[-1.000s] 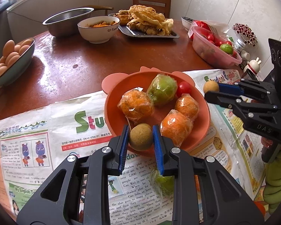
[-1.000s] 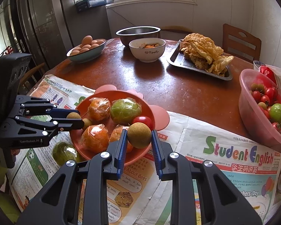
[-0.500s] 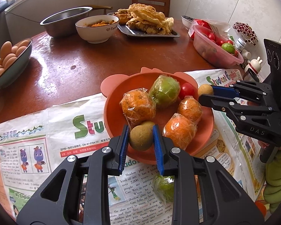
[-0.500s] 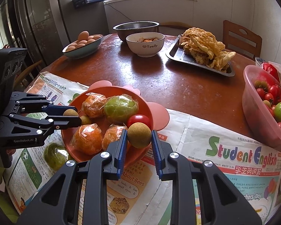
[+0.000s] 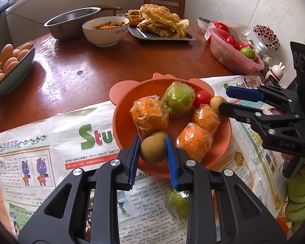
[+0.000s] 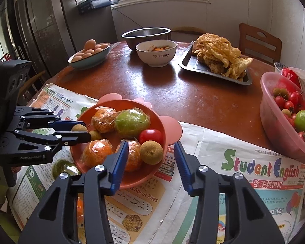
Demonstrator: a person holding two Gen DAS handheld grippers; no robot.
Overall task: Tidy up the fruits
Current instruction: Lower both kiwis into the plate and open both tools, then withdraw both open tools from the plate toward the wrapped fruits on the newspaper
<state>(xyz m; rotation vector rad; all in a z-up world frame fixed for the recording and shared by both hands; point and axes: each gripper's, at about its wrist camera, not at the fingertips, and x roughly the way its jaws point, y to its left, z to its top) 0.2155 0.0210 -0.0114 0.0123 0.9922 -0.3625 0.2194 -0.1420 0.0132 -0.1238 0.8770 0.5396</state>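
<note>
An orange bear-eared bowl point(image 5: 122, 122) point(image 6: 160, 122) on newspaper holds wrapped oranges point(image 5: 149, 116), a wrapped green fruit point(image 5: 178, 99) point(image 6: 132, 123) and a red tomato point(image 5: 202, 98) point(image 6: 150, 135). My left gripper point(image 5: 153, 152) point(image 6: 79, 131) is shut on a brown round fruit point(image 5: 153, 149) over the bowl's near rim. My right gripper point(image 6: 151, 159) point(image 5: 223, 99) is open, and a second brown fruit point(image 6: 151, 152) point(image 5: 217, 103) sits free between its fingers at the bowl's edge. Another brown fruit point(image 6: 95, 135) lies in the bowl.
A wrapped green fruit point(image 5: 177, 203) lies on the newspaper point(image 6: 244, 162) beside the bowl. A pink tub of tomatoes point(image 6: 274, 120), a tray of fried food point(image 6: 217, 61), a white bowl point(image 6: 156, 53), a steel bowl point(image 6: 146, 35) and an egg bowl point(image 6: 89, 55) stand on the table.
My right gripper has opened and let go of its brown fruit at the bowl's edge. My left gripper has carried its brown fruit further over the bowl.
</note>
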